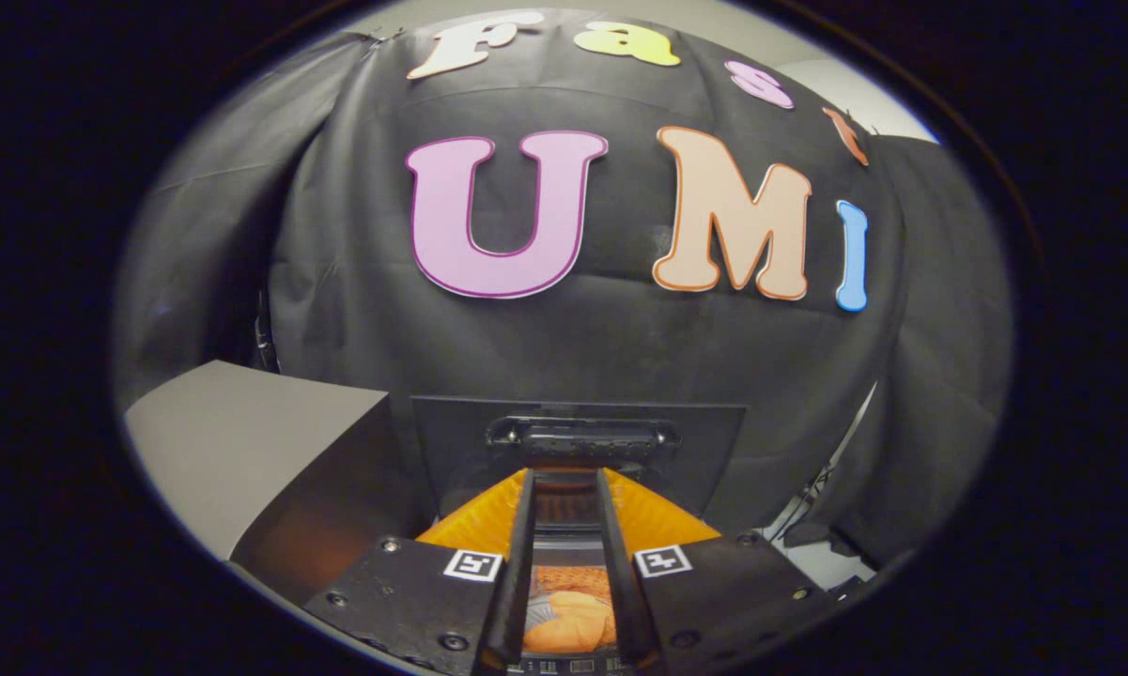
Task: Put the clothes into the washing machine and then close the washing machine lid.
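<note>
Tongs (568,488) parted before the upright lid (578,441); clothes (573,622) between

Claw (568,488): two slim parallel fingers; flat screw-studded mounts; a square black-and-white marker on each

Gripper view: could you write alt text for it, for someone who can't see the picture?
The gripper hangs with its two fingers a narrow gap apart, pressing on nothing, over an orange basket. Orange clothes show down between the fingers. Just beyond stands the washing machine's raised dark lid, against the booth's black cloth wall, with a grey surface beside it.
</note>
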{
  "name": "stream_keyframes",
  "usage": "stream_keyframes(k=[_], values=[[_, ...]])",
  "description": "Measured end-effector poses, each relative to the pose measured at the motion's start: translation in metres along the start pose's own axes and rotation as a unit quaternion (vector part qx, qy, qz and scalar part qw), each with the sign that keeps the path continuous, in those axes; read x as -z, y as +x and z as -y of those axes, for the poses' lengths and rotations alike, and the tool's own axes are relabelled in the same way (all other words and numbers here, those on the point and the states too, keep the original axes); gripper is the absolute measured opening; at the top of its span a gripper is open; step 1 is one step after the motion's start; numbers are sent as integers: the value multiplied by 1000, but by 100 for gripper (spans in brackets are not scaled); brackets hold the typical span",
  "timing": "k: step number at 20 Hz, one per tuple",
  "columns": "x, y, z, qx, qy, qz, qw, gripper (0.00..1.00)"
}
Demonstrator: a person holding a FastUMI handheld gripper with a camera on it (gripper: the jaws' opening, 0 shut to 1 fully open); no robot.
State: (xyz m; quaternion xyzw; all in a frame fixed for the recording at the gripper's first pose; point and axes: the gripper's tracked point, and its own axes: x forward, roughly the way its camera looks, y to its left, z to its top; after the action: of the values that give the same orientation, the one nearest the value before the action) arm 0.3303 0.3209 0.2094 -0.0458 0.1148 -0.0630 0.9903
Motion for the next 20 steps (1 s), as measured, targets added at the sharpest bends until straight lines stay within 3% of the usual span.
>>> stream_keyframes(k=[1,6,8,20], values=[[-3,3,-1,0,-1,1,1000,41],[-21,19,-11,-2,-16,8,1000,79],[-24,29,-16,-5,-20,8,1000,87],[-59,139,-28,21,-33,11,999,95]])
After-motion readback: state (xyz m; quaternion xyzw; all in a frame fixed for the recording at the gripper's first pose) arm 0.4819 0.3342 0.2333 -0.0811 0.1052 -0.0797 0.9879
